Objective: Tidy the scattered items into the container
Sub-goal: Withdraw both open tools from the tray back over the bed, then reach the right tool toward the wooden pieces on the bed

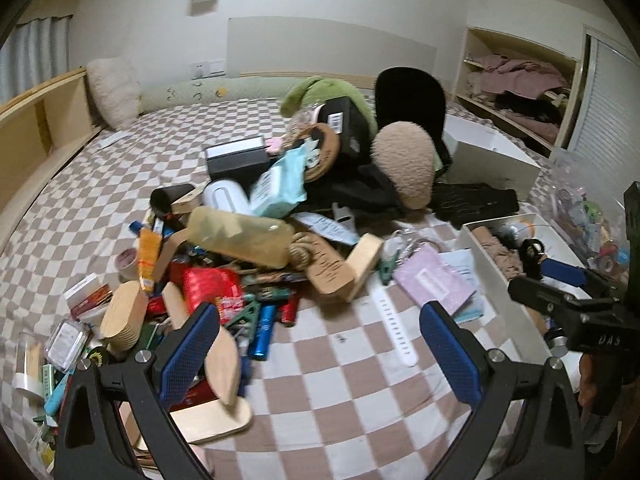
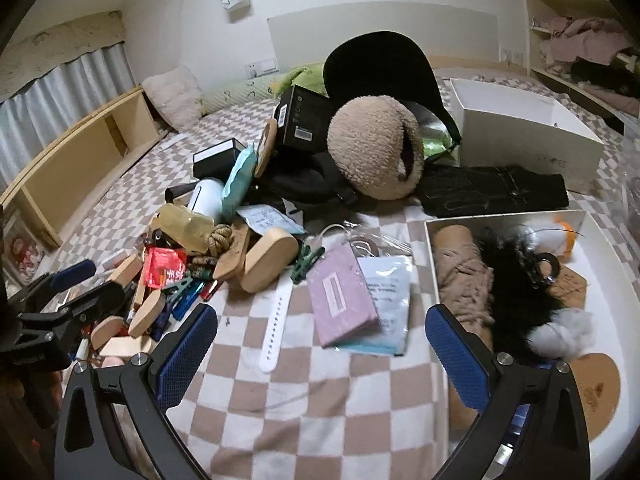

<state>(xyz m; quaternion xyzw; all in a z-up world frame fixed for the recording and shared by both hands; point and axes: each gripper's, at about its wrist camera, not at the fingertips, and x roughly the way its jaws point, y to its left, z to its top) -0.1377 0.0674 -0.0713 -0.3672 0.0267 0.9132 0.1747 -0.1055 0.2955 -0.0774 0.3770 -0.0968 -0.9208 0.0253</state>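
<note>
the scattered items (image 1: 240, 248) lie heaped on the checked bedsheet (image 1: 340, 392), a jumble of wooden blocks, a red packet (image 2: 165, 267), clips and tubes. a white watch strap (image 2: 275, 326) and a pink booklet (image 2: 340, 300) rest on the sheet between the heap and the container. the white container (image 2: 600, 240) sits at the right on the bed, already holding a beige knit bundle (image 2: 462, 276), black fluff (image 2: 516, 288) and cork coasters. behind it lie a black garment (image 2: 496, 194), a beige plush hat (image 2: 372, 148) and a white box (image 2: 528, 136). left tongs (image 1: 316, 344) are spread wide over the heap's near edge, holding nothing. right tongs (image 2: 320, 348) are likewise spread, empty, beside the container's near left corner.
</note>
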